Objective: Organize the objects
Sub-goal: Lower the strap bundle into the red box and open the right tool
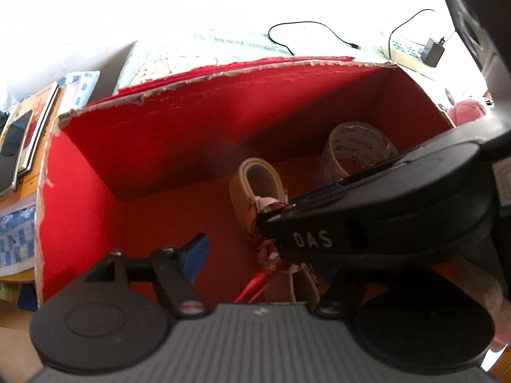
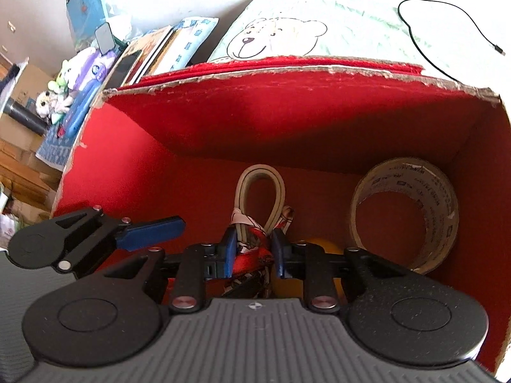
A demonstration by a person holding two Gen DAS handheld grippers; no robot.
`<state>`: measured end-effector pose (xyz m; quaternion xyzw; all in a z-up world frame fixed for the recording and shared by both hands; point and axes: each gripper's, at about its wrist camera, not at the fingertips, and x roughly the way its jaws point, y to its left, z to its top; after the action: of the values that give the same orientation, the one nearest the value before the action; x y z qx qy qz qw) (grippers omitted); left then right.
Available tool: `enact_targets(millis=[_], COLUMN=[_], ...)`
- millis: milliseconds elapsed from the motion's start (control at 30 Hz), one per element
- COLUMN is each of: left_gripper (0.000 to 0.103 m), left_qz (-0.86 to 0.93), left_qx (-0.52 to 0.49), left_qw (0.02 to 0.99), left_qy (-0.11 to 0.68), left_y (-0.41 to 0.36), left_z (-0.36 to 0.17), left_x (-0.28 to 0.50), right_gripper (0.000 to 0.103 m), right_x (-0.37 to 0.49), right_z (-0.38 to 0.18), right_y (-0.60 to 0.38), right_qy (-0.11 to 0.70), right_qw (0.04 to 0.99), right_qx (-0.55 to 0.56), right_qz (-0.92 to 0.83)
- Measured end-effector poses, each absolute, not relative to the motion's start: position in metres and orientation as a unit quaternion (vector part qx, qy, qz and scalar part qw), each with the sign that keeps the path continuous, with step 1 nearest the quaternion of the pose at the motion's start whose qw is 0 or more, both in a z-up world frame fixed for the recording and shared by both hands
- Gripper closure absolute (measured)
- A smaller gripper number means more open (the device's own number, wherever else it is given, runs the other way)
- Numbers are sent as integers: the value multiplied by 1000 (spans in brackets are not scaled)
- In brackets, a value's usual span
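While the left view hides it, right gripper (image 2: pixel 254 252) pinches lanyard (image 2: pixel 255 255) — tape roll (image 2: pixel 405 217) beside.

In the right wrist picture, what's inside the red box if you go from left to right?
Left gripper's blue finger → looped cream strap bundle, pinched by the right gripper → yellow thing, mostly hidden → tape roll.

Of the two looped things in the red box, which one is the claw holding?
The beige strap loop with the red patterned wrap, mid-box: the right claw pinches its wrapped end. The printed tape roll stands untouched by the box's right wall.
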<state>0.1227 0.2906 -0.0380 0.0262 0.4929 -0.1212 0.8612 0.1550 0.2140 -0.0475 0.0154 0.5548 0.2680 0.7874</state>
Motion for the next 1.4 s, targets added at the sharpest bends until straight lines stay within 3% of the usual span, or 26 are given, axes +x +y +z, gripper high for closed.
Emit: enact_targets(millis=[333,1400], left_gripper=[25,20], left_qz=[-103,-88], left_qx=[44,58], left_qw=[864,869], left_qy=[491,483], left_y=[287,284], left_z=[-42,-41], left_x=[125,125], right_gripper=[81,79], right_x=[149,140], right_z=[-44,-38], right_y=[215,199], right_qy=[537,492], right_qw=[804,849], right_qx=[12,47], right_qz=[253,189])
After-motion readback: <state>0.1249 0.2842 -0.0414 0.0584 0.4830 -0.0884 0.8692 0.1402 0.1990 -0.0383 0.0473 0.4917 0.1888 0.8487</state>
